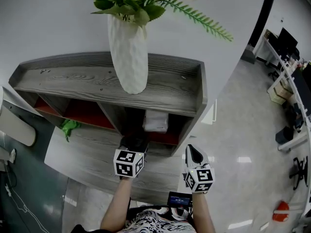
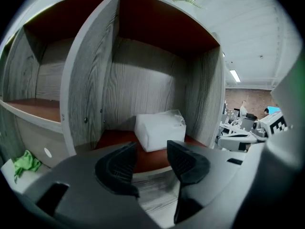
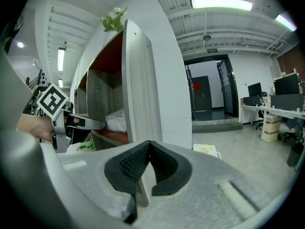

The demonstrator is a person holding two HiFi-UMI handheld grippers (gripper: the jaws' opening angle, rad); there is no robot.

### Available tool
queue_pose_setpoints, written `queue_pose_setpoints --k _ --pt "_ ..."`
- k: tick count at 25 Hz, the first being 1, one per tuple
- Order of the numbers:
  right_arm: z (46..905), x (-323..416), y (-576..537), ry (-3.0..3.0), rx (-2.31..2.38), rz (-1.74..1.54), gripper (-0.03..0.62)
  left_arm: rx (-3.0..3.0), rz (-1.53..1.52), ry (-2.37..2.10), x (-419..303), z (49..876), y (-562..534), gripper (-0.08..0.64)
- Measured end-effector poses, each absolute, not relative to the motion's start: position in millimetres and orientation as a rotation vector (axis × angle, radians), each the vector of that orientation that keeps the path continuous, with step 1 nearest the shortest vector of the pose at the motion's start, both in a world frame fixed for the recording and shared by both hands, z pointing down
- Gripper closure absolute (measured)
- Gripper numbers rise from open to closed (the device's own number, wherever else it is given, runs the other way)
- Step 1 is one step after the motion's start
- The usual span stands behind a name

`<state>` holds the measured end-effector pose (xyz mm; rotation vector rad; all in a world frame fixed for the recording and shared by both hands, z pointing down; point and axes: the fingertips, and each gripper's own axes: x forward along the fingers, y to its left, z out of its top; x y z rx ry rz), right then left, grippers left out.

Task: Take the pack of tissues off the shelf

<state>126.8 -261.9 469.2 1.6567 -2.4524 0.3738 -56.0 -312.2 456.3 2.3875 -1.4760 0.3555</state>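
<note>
The white pack of tissues (image 2: pixel 159 130) lies on the red floor of the shelf's right-hand compartment (image 1: pixel 155 121), wrapped in clear film. My left gripper (image 2: pixel 150 162) points into that compartment from just in front of it. Its jaws stand apart with nothing between them, and the pack is a little beyond the fingertips. In the head view the left gripper (image 1: pixel 132 147) hovers before the opening. My right gripper (image 3: pixel 145 168) is shut and empty, held off to the right beside the shelf's side wall (image 3: pixel 138 85). From there the tissue pack (image 3: pixel 116 120) shows inside the shelf.
A white vase (image 1: pixel 128 52) with green plants stands on the shelf top. A green cloth (image 1: pixel 68 127) lies on the lower wooden board at the left. The left compartment (image 2: pixel 33 104) holds nothing. Shiny floor and office desks (image 1: pixel 286 67) lie to the right.
</note>
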Motion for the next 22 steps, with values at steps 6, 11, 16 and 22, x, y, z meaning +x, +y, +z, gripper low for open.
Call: queue_pose_setpoints --k 6,11,16,22 --pt "467.8 131.6 -268.8 -2.460 1.664 0.379 0.588 2.380 0.414 -1.460 -49.9 456.7 -319.0 0.365" --pt "469.9 136.0 -271.3 -2.461 1.664 0.386 0.588 2.384 0.484 -1.474 -44.1 457.7 -326.5 0.347" --pt "470.8 140.7 -274.3 -2.464 1.662 0.387 0.588 2.408 0.587 -1.518 -40.7 459.5 -332.9 0.331" --pt "472.0 149.3 -279.6 -2.470 1.681 0.405 0.588 2.423 0.618 -1.511 -33.2 457.5 -338.4 0.331"
